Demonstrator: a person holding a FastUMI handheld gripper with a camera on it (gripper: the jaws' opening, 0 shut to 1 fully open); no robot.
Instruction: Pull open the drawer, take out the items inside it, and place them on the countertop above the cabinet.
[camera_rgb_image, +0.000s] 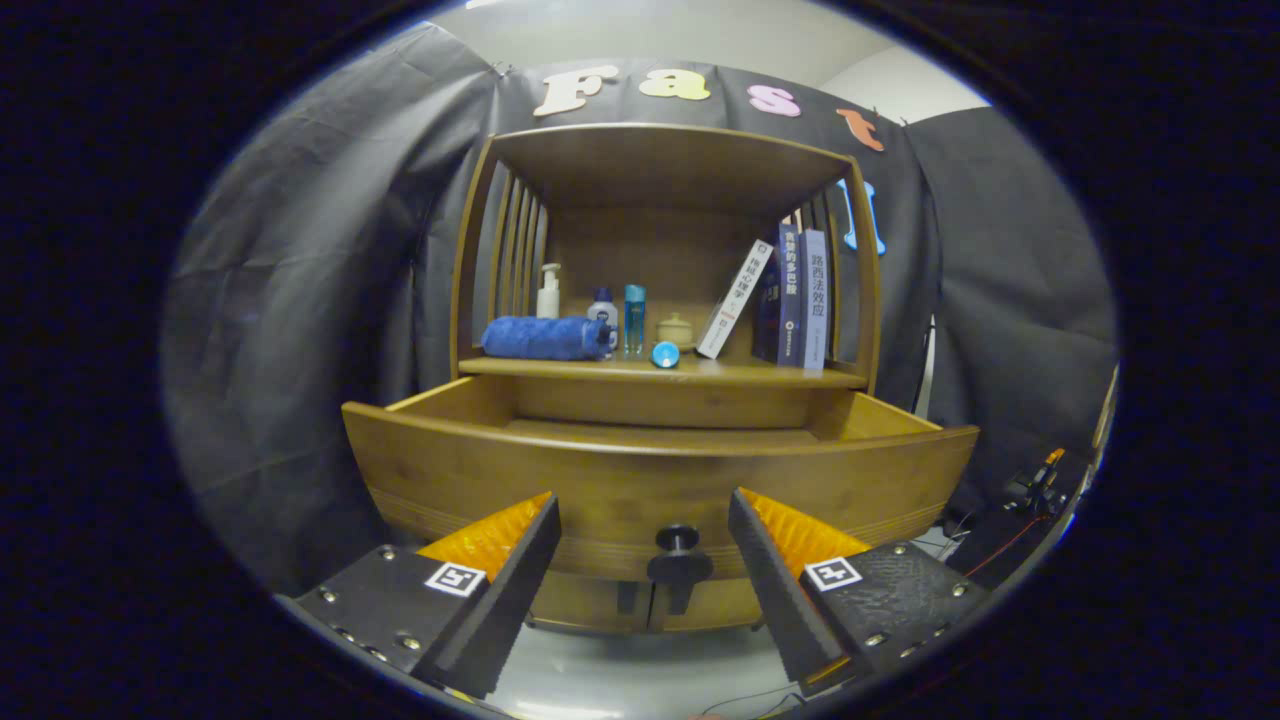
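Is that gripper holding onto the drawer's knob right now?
No, the gripper is open, its fingers spread to either side of the dark knob on the pulled-out drawer, touching nothing.

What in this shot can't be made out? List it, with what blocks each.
- Drawer contents: gripper view, hidden behind its tall front panel; whether anything lies inside cannot be told.
- Cabinet doors under the drawer: mostly covered by the drawer front and knob.
- Small jar on the countertop: too small to identify.
- The claw is open, fingers either side of the knob, not touching.
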